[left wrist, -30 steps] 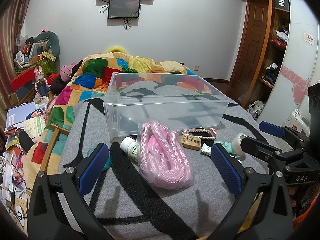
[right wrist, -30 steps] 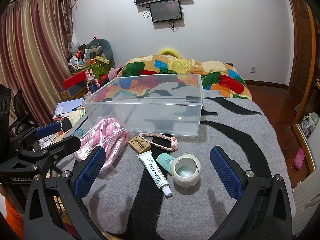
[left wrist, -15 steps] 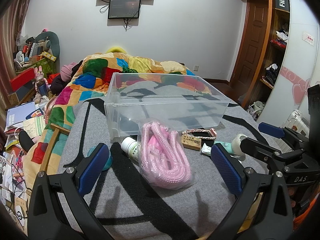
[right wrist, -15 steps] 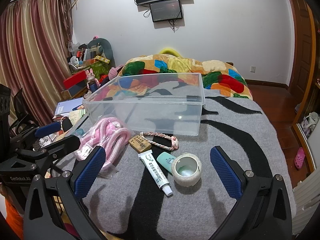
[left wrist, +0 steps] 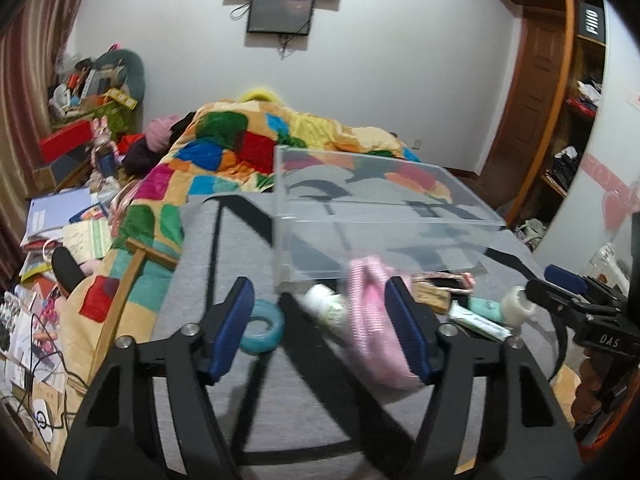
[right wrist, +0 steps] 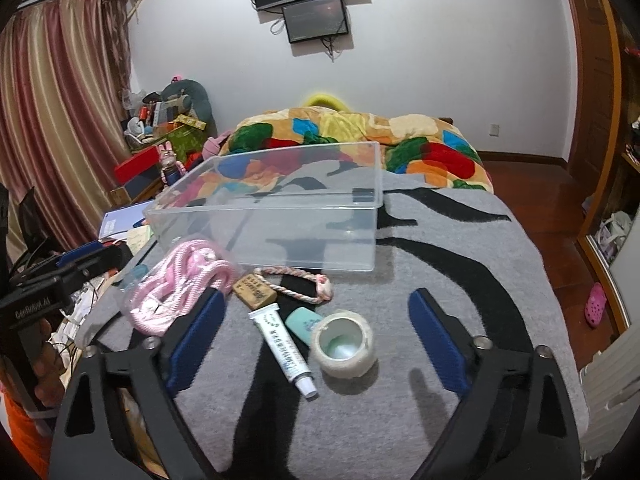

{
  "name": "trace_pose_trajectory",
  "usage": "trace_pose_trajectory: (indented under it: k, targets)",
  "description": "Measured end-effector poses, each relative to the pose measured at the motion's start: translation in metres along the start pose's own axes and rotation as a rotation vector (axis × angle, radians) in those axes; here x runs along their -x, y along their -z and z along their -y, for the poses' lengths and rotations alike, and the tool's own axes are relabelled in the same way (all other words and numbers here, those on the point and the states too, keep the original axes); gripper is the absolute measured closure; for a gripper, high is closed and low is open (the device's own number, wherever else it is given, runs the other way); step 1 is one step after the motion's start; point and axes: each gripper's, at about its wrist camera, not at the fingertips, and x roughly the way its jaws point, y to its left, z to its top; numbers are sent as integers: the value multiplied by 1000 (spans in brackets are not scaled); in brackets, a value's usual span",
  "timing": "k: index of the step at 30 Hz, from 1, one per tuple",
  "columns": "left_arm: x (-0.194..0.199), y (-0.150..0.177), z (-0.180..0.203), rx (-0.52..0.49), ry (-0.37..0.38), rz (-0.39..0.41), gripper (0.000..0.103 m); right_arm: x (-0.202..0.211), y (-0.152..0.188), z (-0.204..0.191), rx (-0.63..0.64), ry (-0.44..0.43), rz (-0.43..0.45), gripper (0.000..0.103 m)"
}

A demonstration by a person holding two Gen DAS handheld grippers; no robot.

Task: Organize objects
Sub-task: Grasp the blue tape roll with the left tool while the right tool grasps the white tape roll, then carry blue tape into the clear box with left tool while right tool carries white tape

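Jaws of both the left gripper (left wrist: 322, 322) and right gripper (right wrist: 316, 338) are spread; the left should straddle the small white plastic bottle (left wrist: 325, 305) squarely, clear of the bagged pink rope (left wrist: 370, 320), before lifting into the clear plastic box (left wrist: 384, 216).

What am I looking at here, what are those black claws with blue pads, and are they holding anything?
They are two hand-held grippers, each carrying a fisheye camera looking along its fingers. One picture comes from the left gripper, the other from the right gripper. Both are open and hold nothing. On the grey blanket stand an empty clear plastic box and loose items: a bagged pink rope, a white tube, a tape roll, a small white bottle and a blue ring.
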Motion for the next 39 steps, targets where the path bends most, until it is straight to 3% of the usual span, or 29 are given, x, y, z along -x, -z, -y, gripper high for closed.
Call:
trace_pose_trajectory:
  k: [5, 13, 18, 27, 39]
  targets:
    - [-19, 9, -26, 35, -49, -69, 48, -8, 0, 10, -20, -3, -30, 34]
    - [-52, 25, -36, 58, -46, -166, 48, -20, 10, 3, 40, 6, -85, 49]
    - [-54, 25, -32, 31, -83, -151, 64, -28, 14, 9, 32, 25, -113, 68]
    - [-30, 4, -24, 17, -62, -76, 64, -14, 3, 13, 18, 11, -66, 68]
    - [-24, -58, -4, -26, -14, 24, 64, -7, -64, 10, 38, 15, 57, 68]
